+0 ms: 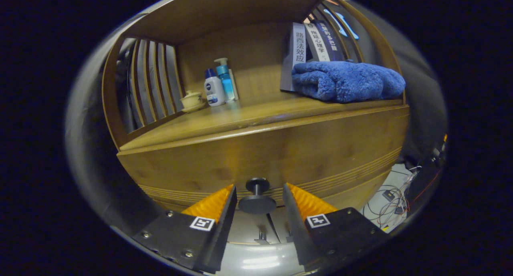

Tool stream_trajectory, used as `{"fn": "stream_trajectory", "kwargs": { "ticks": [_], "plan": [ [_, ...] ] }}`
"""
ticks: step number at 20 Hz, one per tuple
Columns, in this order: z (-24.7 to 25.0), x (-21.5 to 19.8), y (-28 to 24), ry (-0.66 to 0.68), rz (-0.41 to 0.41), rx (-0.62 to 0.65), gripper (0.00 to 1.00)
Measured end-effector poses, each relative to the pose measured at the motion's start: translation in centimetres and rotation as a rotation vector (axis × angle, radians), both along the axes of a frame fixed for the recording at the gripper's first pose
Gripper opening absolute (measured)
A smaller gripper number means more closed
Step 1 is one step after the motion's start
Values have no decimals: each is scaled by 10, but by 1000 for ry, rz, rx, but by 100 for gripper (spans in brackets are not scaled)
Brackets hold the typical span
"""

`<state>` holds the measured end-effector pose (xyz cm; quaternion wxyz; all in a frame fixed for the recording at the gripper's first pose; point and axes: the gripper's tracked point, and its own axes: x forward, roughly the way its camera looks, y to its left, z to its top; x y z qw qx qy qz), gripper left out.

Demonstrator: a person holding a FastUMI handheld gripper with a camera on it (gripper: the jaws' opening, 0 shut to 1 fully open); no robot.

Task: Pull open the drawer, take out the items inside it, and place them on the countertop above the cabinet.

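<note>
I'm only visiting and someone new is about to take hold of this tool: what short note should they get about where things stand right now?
Gripper: open, one finger on each side of the dark round drawer knob, not yet pressing it.
Wooden drawer front: looks closed; its contents are hidden.
Wooden countertop above: holds a folded blue towel, upright books, two pump bottles and a small lidded cup.
Done: lined up on the knob.
Left: grip, pull open, move the items up.

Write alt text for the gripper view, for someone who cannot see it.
The gripper holds its two fingers open on either side of a dark round knob on a closed wooden drawer front, not touching it. On the countertop above sit a folded blue towel, leaning books, two bottles and a small lidded cup.
</note>
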<state>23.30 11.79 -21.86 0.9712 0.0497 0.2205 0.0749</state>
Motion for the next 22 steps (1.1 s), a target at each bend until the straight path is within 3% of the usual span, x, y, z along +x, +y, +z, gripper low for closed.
{"fn": "stream_trajectory", "kwargs": {
  "ticks": [1, 6, 10, 22],
  "plan": [
    [-2, 4, -1, -4, 1, -7, 69],
    [0, 3, 2, -22, 1, 31, 44],
    [-2, 4, 2, -13, -13, 24, 32],
    [1, -52, -14, 29, -63, -35, 32]
  ]
}}
